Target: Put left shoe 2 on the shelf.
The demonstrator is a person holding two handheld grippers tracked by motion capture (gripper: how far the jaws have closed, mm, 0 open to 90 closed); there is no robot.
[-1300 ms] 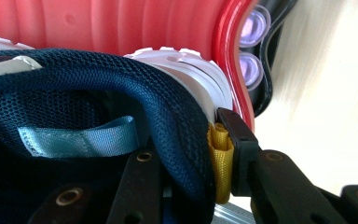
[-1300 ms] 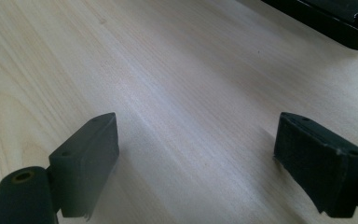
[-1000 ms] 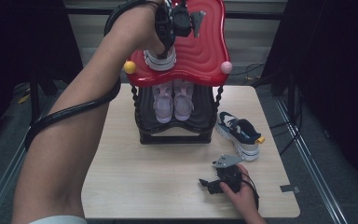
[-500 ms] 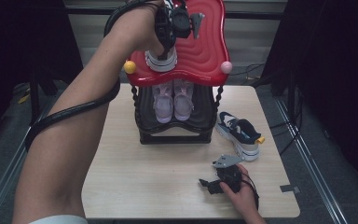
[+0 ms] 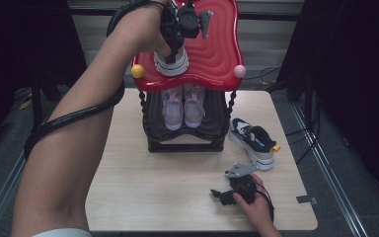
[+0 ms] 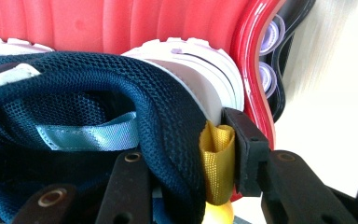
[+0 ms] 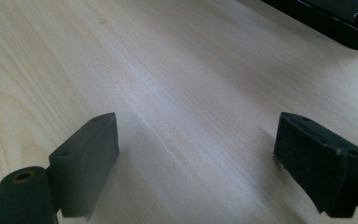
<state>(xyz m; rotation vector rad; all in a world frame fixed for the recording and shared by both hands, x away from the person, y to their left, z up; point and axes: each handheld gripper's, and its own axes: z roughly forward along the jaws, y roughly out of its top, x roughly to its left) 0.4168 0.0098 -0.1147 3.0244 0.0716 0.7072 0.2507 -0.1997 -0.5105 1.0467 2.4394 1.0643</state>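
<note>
A navy mesh sneaker (image 6: pixel 121 107) with a white sole and a yellow heel tab (image 6: pixel 217 163) rests on the rack's red wavy top (image 5: pixel 212 54). My left gripper (image 6: pixel 186 154) is shut on its heel collar, one jaw inside the shoe and one against the tab. From the high view, the left gripper (image 5: pixel 172 44) comes down onto this sneaker (image 5: pixel 170 63) at the top's left side. Its mate (image 5: pixel 254 143) lies on the table right of the rack. My right gripper (image 5: pixel 219 194) stands open just above the bare wood (image 7: pixel 191 93) near the front edge.
A pair of pink-white shoes (image 5: pixel 182 106) sits on the black lower shelf of the rack (image 5: pixel 185 145). The rack's black base (image 7: pixel 335 23) lies ahead of the right gripper. A thick cable (image 5: pixel 69 121) hangs under the left forearm. The table's edges drop to a dark floor.
</note>
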